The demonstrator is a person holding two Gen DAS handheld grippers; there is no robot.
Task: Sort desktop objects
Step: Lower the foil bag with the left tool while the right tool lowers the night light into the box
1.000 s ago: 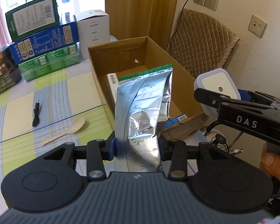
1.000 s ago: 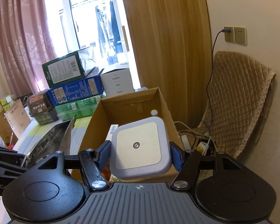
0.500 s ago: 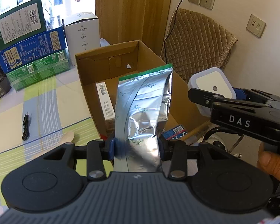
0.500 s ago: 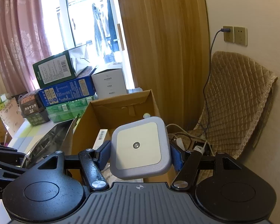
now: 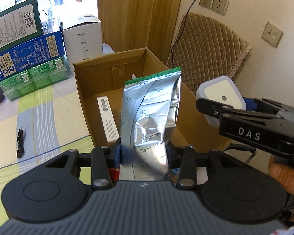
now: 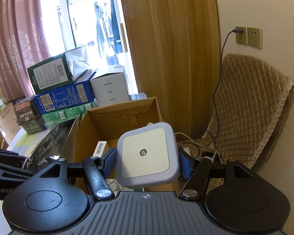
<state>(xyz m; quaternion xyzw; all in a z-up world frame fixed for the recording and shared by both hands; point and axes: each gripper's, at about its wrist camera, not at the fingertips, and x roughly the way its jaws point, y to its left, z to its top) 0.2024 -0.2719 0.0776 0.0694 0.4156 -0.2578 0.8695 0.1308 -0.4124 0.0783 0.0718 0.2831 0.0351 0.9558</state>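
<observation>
My left gripper (image 5: 144, 152) is shut on a silver foil bag (image 5: 151, 115) with a green top edge, held upright over the open cardboard box (image 5: 84, 101). A white slim box (image 5: 107, 117) lies inside the carton along its left wall. My right gripper (image 6: 147, 162) is shut on a square white-and-grey night light (image 6: 146, 154), held above the carton's right side (image 6: 154, 107). In the left wrist view the night light (image 5: 222, 96) and the right gripper (image 5: 225, 105) sit to the right of the bag. The foil bag's edge (image 6: 54, 141) shows at the left of the right wrist view.
Stacked green, blue and white boxes (image 5: 27, 56) stand at the back of the table. A black audio cable (image 5: 20, 143) lies on the striped tablecloth (image 5: 41, 117). A quilted chair (image 6: 250, 105) and a power strip with cords (image 6: 205, 152) are right of the carton. A hand (image 5: 284, 178) holds the right gripper.
Both grippers have moved forward toward the carton with their loads; the carton looms larger and the wooden spoon on the cloth has dropped out of view. Neither grip has changed.
</observation>
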